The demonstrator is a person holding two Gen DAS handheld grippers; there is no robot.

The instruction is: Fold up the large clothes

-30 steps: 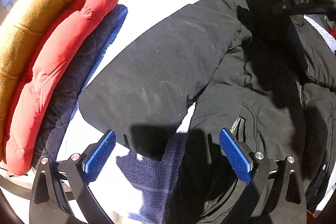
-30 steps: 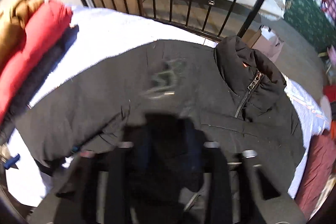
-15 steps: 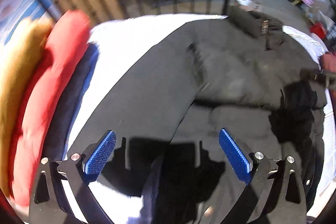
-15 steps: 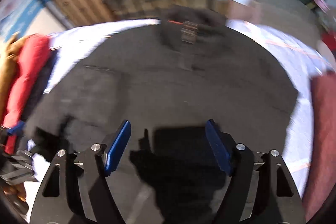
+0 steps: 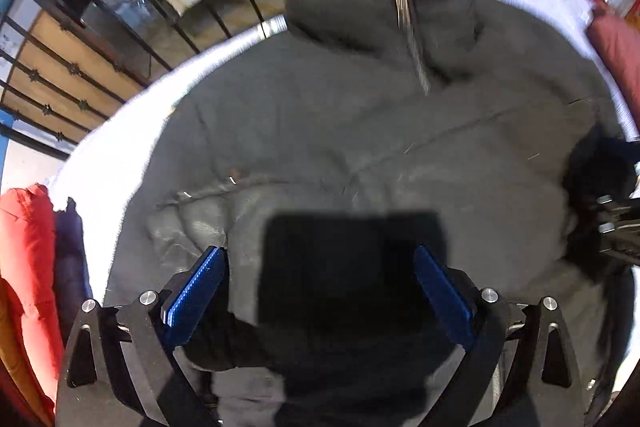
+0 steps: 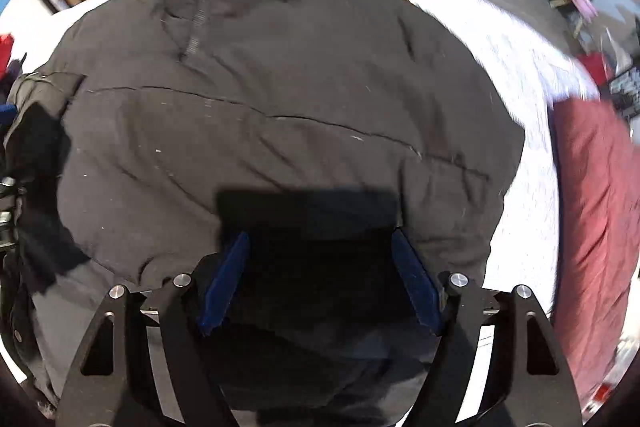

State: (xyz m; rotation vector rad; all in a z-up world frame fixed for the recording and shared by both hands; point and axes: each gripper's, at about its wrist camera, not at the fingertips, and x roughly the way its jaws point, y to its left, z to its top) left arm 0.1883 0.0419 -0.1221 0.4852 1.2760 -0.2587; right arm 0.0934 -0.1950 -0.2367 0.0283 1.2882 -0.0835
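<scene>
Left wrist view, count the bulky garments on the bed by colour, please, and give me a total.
Black: 1, the puffer jacket
Red: 1, the folded jacket
Navy: 1, the folded garment
Dark red: 1, the garment at the right edge
Total: 4

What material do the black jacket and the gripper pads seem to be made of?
Black jacket: probably padded synthetic fabric, matte; it looks puffy, with stitched seams and a metal-looking zipper. Left gripper pads: likely blue rubber or plastic, judging by the fine ribbed texture.
</scene>
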